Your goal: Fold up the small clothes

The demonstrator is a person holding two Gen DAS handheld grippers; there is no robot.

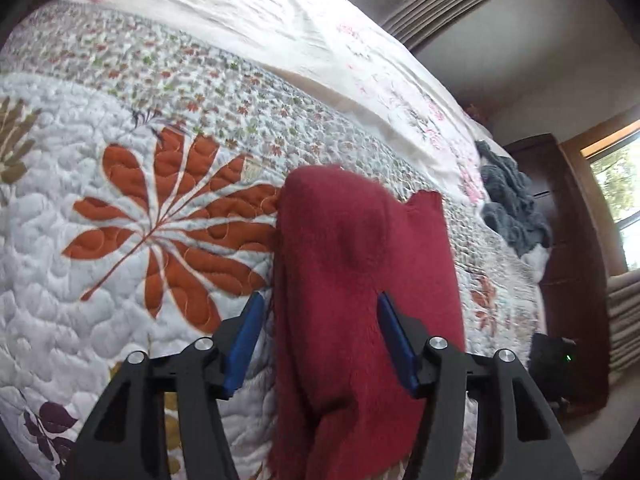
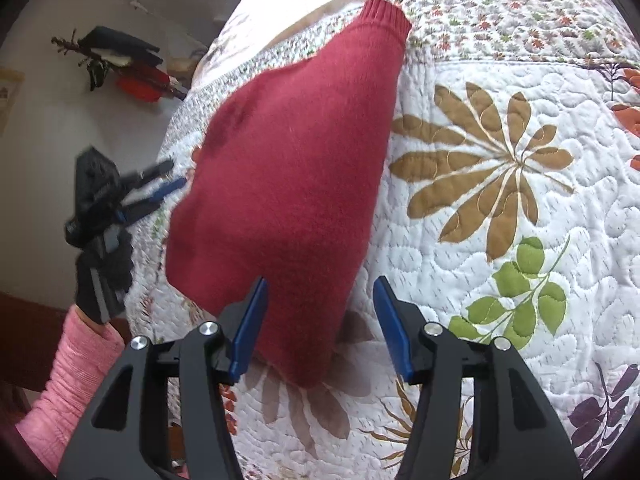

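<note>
Only the right wrist view shows the pink sleeve (image 2: 68, 376) behind the left gripper (image 2: 168, 178), while both grippers, the right gripper (image 2: 320, 304) included, stand released over the fuzzy red knit garment (image 1: 360, 280) lying on the quilted floral bedspread (image 1: 120, 280), its ribbed cuff (image 2: 386, 12) pointing far.

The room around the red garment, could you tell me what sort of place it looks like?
Most likely a bedroom at home. The red garment lies on a bed covered by a floral quilt, a dark wooden cabinet stands beside it, and a curtained window is beyond.
</note>
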